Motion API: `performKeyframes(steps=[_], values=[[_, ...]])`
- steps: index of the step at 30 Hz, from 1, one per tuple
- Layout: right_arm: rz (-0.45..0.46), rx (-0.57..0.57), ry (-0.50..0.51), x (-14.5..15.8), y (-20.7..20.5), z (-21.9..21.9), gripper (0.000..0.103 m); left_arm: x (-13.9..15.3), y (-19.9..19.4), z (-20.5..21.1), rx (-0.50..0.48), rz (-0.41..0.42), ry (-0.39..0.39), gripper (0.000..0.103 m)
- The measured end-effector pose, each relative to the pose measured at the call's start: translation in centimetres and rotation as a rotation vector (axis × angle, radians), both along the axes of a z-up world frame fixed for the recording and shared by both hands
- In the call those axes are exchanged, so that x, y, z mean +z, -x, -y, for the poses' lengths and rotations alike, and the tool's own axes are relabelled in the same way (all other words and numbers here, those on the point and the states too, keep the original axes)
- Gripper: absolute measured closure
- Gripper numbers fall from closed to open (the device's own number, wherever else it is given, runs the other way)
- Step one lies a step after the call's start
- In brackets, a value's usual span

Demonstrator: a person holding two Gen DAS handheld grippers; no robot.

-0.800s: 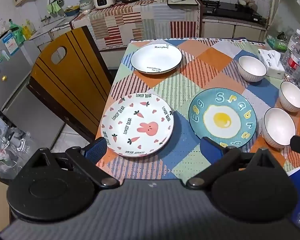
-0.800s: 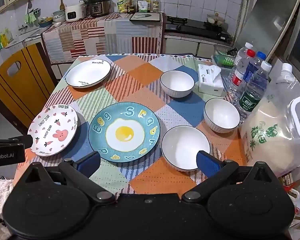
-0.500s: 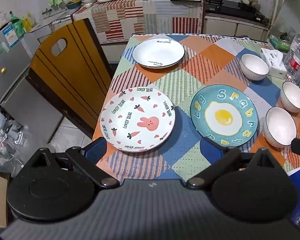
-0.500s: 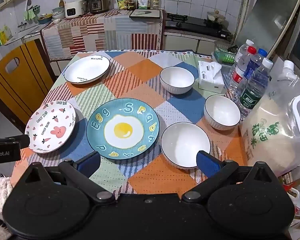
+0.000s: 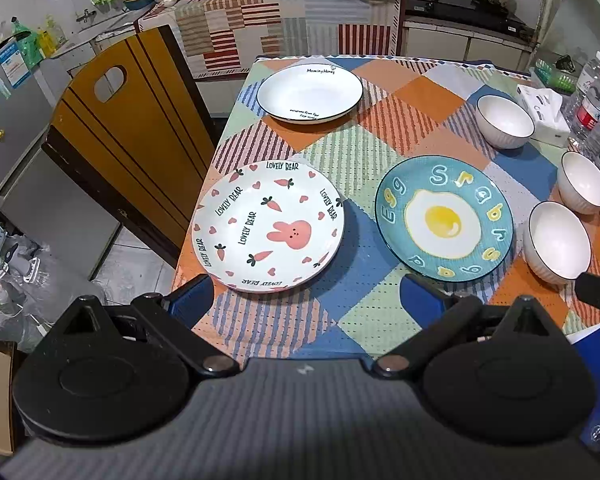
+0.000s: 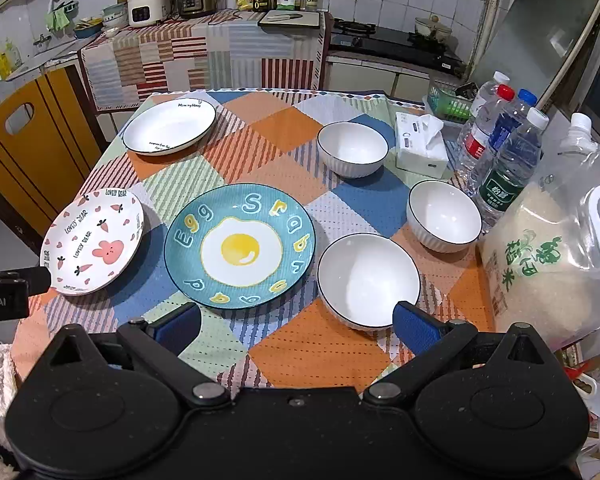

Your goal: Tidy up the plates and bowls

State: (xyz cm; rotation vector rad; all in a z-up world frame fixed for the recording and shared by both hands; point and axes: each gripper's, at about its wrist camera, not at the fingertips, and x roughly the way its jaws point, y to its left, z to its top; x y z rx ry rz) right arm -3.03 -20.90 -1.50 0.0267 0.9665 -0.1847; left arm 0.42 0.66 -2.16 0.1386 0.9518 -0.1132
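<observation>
Looks like nothing's been grabbed yet: both tongs hang over the near table edge, jaws spread wide and empty, the big teal fried-egg plate [image 6: 239, 249] dead ahead of the right gripper [image 6: 296, 324] and the white bunny-and-carrot plate [image 5: 268, 227] just ahead of the left gripper [image 5: 306, 294]. Three white ribbed bowls, nearest one [image 6: 369, 280] by the right gripper's right finger, sit unstacked. I'd guess the next move is closing on a rim.

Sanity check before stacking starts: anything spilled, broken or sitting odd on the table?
Nothing spilled or broken. One oddity: the bunny plate sits at the table's left edge, its rim about level with the tablecloth border. The egg plate, white plate and three bowls sit flat, upright, empty.
</observation>
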Motion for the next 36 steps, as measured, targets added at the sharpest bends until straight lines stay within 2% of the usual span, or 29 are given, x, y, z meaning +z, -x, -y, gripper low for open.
performKeyframes(steps=[13,24,28,31,36], values=[[-0.001,0.001,0.01,-0.52,0.08,0.08,0.0,-0.01,0.14,-0.03,0.005,0.002,0.012,0.002],[0.001,0.005,0.027,-0.72,0.18,0.02,0.0,-0.17,0.68,-0.24,-0.007,0.04,0.016,0.002],[0.034,0.0,0.047,-0.57,0.54,0.0,0.0,-0.27,0.78,-0.24,-0.01,0.045,0.021,0.002],[0.05,0.002,0.086,-0.54,0.61,-0.23,0.0,-0.43,0.76,-0.41,-0.003,0.04,0.047,0.002],[0.048,0.008,0.085,-0.78,0.41,-0.06,0.0,-0.86,0.81,-0.92,0.008,0.043,0.087,0.002]])
